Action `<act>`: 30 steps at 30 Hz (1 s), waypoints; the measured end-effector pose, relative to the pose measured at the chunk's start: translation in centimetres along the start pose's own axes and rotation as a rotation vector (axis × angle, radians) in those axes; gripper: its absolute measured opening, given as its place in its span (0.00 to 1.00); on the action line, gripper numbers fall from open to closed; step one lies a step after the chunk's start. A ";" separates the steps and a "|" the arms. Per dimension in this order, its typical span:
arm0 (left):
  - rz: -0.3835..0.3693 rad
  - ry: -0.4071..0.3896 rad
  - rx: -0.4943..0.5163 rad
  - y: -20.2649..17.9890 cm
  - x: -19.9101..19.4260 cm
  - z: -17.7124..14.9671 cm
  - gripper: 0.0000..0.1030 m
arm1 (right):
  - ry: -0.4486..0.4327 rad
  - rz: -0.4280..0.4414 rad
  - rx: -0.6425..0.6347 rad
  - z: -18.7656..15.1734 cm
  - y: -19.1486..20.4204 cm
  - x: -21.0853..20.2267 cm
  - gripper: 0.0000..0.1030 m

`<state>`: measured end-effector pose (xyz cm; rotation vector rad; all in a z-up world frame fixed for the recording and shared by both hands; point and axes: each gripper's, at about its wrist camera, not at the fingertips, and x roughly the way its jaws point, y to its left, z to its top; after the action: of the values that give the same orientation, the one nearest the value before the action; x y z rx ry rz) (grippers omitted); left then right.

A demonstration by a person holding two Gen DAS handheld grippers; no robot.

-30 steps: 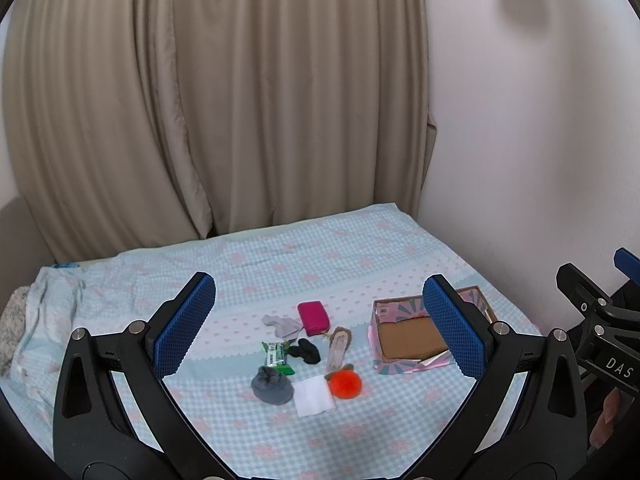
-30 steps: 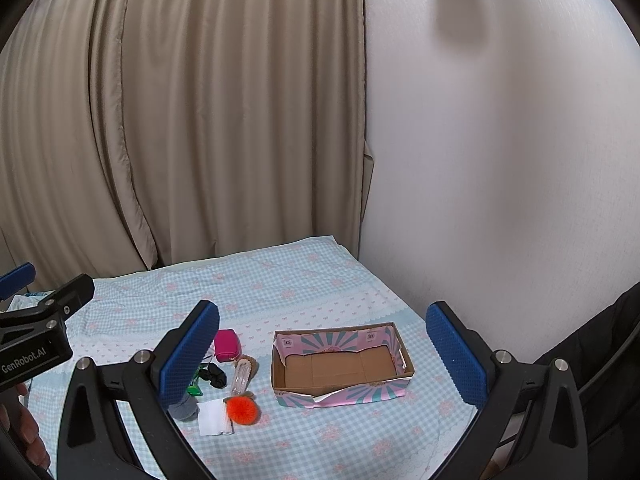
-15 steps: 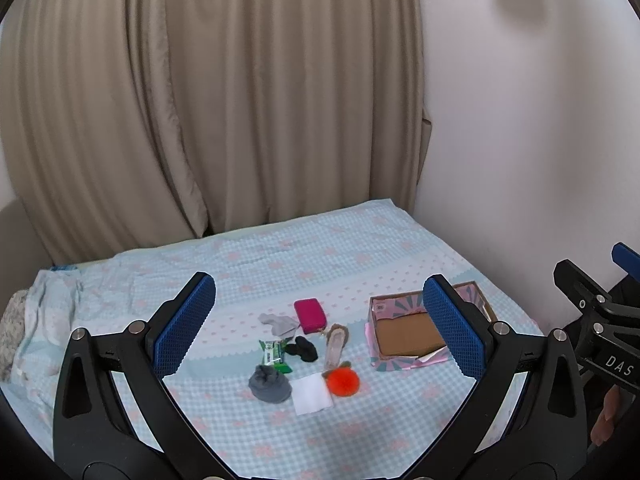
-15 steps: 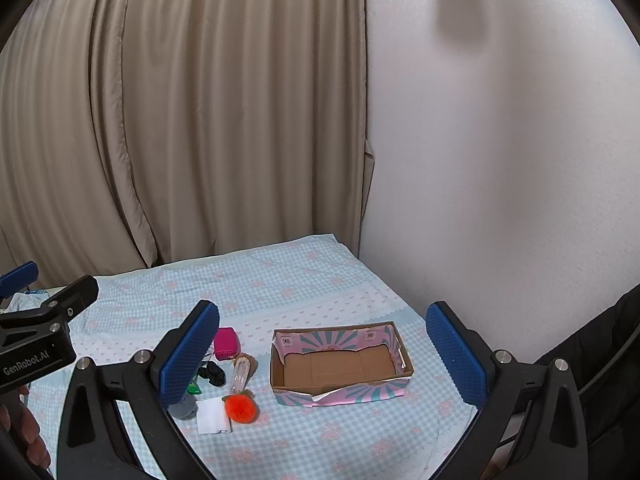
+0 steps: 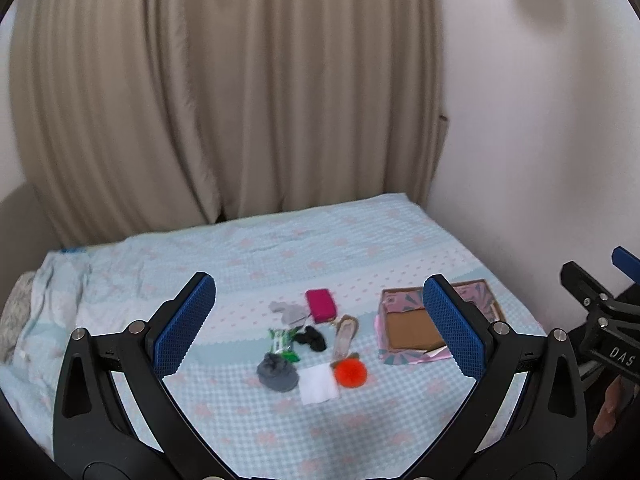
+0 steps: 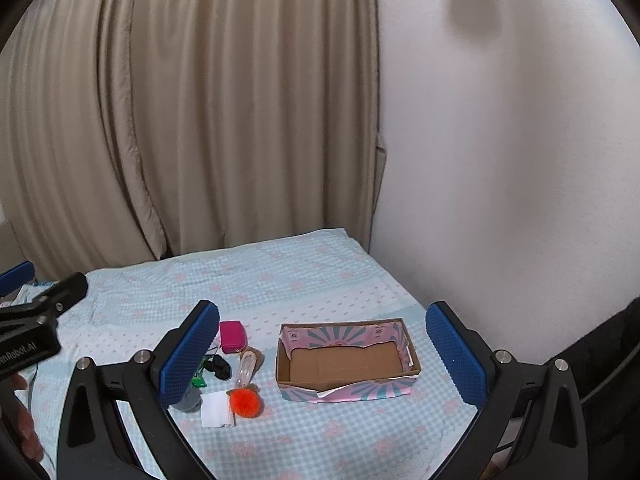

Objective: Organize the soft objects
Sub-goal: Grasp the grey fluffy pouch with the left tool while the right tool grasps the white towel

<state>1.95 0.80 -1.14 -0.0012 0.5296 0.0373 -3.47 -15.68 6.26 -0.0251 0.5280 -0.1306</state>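
Small items lie clustered on the blue checked bedsheet (image 5: 248, 264): an orange pompom (image 5: 350, 373), a white folded cloth (image 5: 318, 384), a grey balled sock (image 5: 277, 372), a black scrunchie (image 5: 311, 339), a green packet (image 5: 282, 343), a magenta pouch (image 5: 321, 305), a light grey cloth (image 5: 289, 312) and a beige insole (image 5: 345, 337). An open, empty pink-and-teal cardboard box (image 6: 346, 362) stands right of them. My left gripper (image 5: 320, 332) and right gripper (image 6: 324, 356) are both open and empty, held well above the bed.
Beige curtains (image 5: 224, 100) hang behind the bed and a white wall (image 6: 500, 160) runs along its right side. Crumpled bedding (image 5: 44, 300) lies at the left edge. A dark garment (image 6: 600, 352) hangs at the far right.
Both grippers have drifted slightly back and up; the objects sit a little lower in view. Nothing on the bed has moved.
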 end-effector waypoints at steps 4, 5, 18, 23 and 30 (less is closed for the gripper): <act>0.057 0.028 -0.040 2.2 0.5 -1.6 1.00 | 0.034 0.060 -0.046 -0.7 0.7 1.4 1.00; 0.062 0.031 -0.051 2.9 0.6 -2.0 1.00 | 0.048 0.078 -0.054 -0.9 1.0 2.0 1.00; -0.063 0.217 -0.024 11.3 12.2 -10.6 1.00 | 0.181 0.133 -0.036 -9.9 8.7 10.4 1.00; -0.130 0.283 0.004 13.6 19.0 -15.1 1.00 | 0.261 0.143 -0.014 -15.8 12.9 15.4 1.00; -0.185 0.376 0.015 15.2 27.3 -21.8 0.99 | 0.323 0.121 -0.009 -23.8 17.1 21.8 1.00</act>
<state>13.94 16.68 -33.64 -0.0432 0.9040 -0.1508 5.17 -1.35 -26.15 0.0192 0.8512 -0.0133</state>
